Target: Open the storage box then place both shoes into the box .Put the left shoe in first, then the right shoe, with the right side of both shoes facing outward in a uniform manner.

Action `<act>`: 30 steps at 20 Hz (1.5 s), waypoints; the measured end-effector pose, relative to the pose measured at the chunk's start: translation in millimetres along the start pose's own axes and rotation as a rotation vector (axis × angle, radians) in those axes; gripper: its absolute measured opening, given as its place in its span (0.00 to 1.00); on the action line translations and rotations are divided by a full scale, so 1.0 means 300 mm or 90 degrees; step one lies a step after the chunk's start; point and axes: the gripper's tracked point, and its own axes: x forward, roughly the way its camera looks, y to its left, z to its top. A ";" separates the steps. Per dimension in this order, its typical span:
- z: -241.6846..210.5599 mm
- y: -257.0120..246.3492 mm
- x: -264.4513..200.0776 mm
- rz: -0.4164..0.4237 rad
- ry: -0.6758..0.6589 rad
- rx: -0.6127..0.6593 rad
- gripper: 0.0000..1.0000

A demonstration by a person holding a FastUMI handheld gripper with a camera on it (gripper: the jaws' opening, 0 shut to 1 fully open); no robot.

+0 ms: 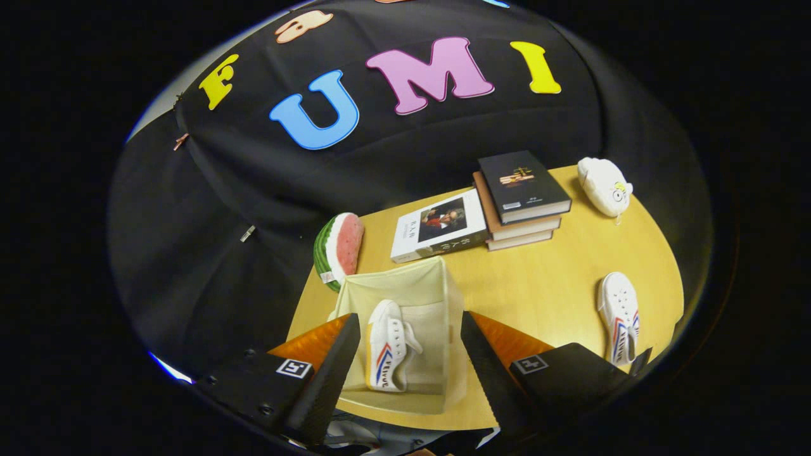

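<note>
The pale translucent storage box stands open on the wooden table, right under my fingers. One white shoe with red and blue stripes lies inside it, on its side, stripes facing up toward me. My gripper hovers above the box, open, its black fingers spread on either side of that shoe without touching it. A second white shoe with the same stripes rests on the table to the right of the box, beyond my right finger.
A watermelon-slice toy lies just behind the box on the left. A white book and a stack of books sit behind the box. A white plush toy lies at the far right. The wooden table has bare room between box and second shoe.
</note>
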 end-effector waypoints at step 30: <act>-0.431 -1.359 0.089 -0.184 0.255 -0.135 0.97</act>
